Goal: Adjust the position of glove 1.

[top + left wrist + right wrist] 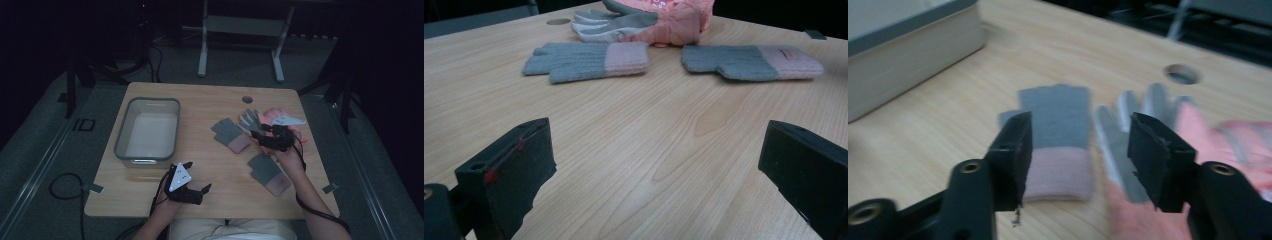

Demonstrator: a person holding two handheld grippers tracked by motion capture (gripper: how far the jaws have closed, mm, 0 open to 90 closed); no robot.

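Observation:
Two grey knit gloves with pink cuffs lie flat on the wooden table: one at centre right (231,134) (586,61) (1058,135), the other nearer the front (269,172) (751,62). A padded pink glove with a grey palm (260,120) (659,20) (1168,150) lies behind them. My right gripper (258,135) (1079,140) hovers open just above the first knit glove's cuff and the padded glove's edge, holding nothing. Near the table's front edge, my left gripper (197,191) (656,150) is wide open over bare wood and points toward the gloves.
A grey rectangular bin (147,130) (908,45) stands on the table's left half with nothing visible inside. A round cable hole (247,99) (1182,73) sits near the far edge. Bare wood lies between the bin and the gloves. Desk legs stand on the floor beyond.

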